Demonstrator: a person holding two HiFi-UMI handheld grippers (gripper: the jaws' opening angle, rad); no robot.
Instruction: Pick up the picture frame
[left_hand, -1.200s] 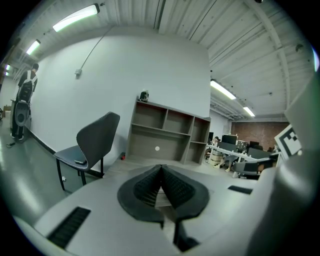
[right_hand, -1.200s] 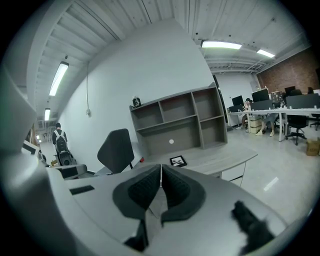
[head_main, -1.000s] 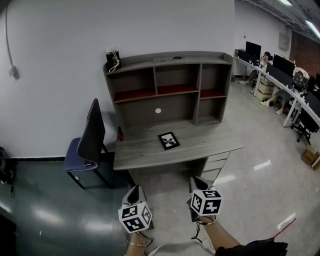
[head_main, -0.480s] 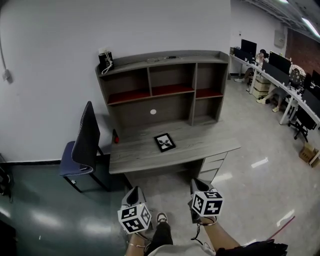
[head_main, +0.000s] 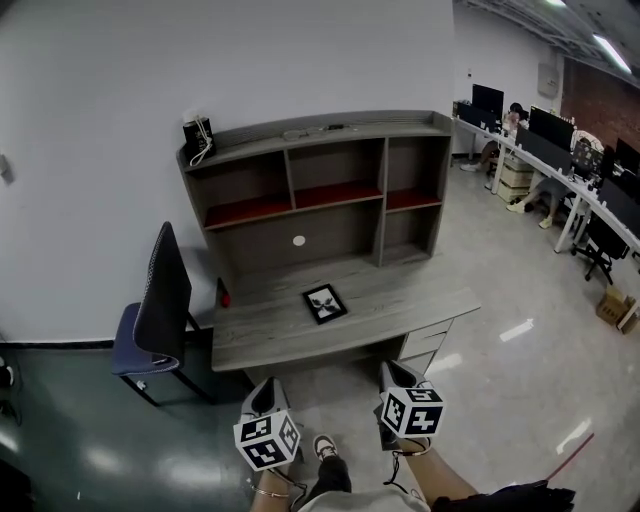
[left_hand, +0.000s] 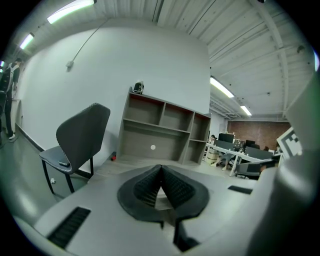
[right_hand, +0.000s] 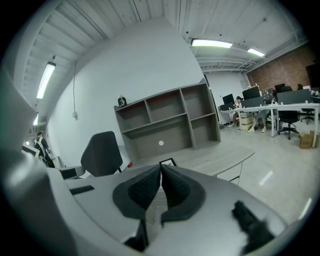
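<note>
On the grey surface (head_main: 270, 340) lies the picture frame (head_main: 325, 303). My left hand-held gripper (head_main: 264, 386) and right hand-held gripper (head_main: 392, 368) are both pressed together, empty.

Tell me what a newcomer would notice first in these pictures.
A grey wooden desk with a shelf hutch stands against the white wall, a small black picture frame lying flat mid-top. A dark chair with a blue seat stands beside its left end. In front of the desk, the left gripper and right gripper are both shut and empty.
</note>
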